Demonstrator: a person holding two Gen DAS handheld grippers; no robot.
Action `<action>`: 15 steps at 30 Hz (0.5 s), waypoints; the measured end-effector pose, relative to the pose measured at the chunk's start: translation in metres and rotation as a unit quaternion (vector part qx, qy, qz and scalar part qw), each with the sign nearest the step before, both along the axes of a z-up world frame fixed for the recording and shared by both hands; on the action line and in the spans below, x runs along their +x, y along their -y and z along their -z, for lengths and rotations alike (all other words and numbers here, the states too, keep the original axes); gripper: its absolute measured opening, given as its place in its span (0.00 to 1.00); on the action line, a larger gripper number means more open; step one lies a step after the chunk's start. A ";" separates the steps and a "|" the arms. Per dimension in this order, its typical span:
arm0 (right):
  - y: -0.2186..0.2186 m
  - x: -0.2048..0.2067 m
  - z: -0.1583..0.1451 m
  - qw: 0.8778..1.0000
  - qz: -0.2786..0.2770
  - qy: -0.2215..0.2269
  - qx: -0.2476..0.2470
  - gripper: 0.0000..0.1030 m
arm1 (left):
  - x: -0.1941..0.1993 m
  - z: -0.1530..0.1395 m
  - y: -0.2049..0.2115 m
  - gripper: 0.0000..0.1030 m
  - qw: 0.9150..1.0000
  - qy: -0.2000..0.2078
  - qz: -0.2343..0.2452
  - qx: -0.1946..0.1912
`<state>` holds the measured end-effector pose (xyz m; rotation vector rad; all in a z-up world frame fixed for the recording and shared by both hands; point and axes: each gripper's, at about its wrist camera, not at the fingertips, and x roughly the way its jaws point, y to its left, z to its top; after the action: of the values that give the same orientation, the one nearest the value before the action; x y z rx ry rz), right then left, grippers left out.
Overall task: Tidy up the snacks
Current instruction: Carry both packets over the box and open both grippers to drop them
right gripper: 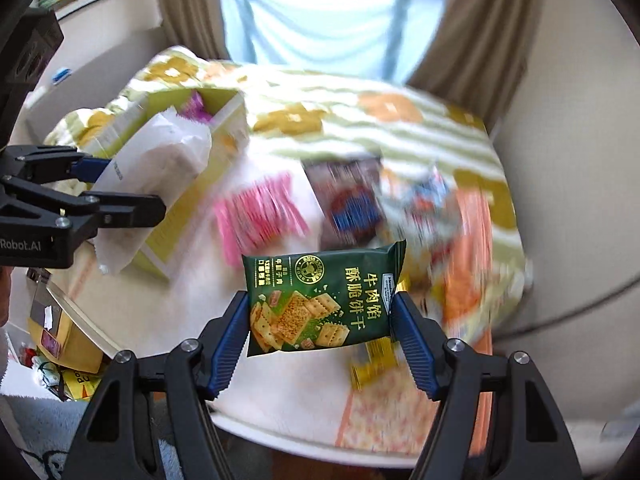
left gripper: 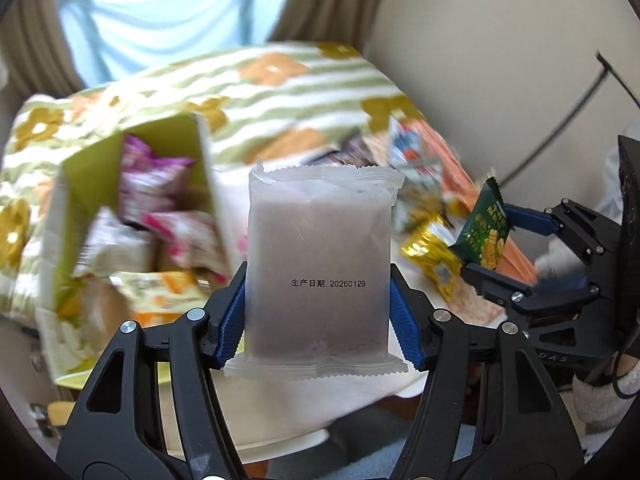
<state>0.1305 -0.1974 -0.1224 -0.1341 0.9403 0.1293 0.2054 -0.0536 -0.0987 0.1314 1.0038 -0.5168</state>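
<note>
My left gripper [left gripper: 318, 280] is shut on a pale, frosted snack packet [left gripper: 318, 236] with a printed date, held upright above the table. The same packet [right gripper: 160, 152] shows in the right wrist view, in my left gripper [right gripper: 128, 188] beside an open yellow-green carton [right gripper: 188, 216]. My right gripper [right gripper: 321, 312] is shut on a dark green cracker packet [right gripper: 324, 280], its blue pads pressing both side edges. From the left wrist view that green packet [left gripper: 486, 236] hangs in my right gripper [left gripper: 500, 246] at the right. The carton [left gripper: 80, 168] holds several pink and orange snack packs.
Loose snacks lie blurred on the table: pink packs [right gripper: 260, 216], a dark packet [right gripper: 352, 200], a gold packet [left gripper: 430, 252]. A green-striped flowered blanket [left gripper: 280, 92] lies behind. The round white table edge [right gripper: 280, 436] is near me, with clutter on the floor at the left.
</note>
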 end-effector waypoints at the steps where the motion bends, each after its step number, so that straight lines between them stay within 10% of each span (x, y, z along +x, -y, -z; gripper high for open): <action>1: -0.007 0.006 -0.007 1.000 -0.008 0.008 0.002 0.64 | 0.002 -0.006 -0.011 0.58 1.000 0.007 -0.009 0.001; 15: -0.135 0.085 -0.028 0.993 -0.086 0.035 0.075 0.64 | 0.052 0.018 -0.165 0.58 0.991 -0.005 -0.130 0.040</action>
<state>0.2156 -0.0627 -0.0948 -0.0804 0.8453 0.3522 0.2570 0.1119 -0.1172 0.0672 1.0329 -0.2399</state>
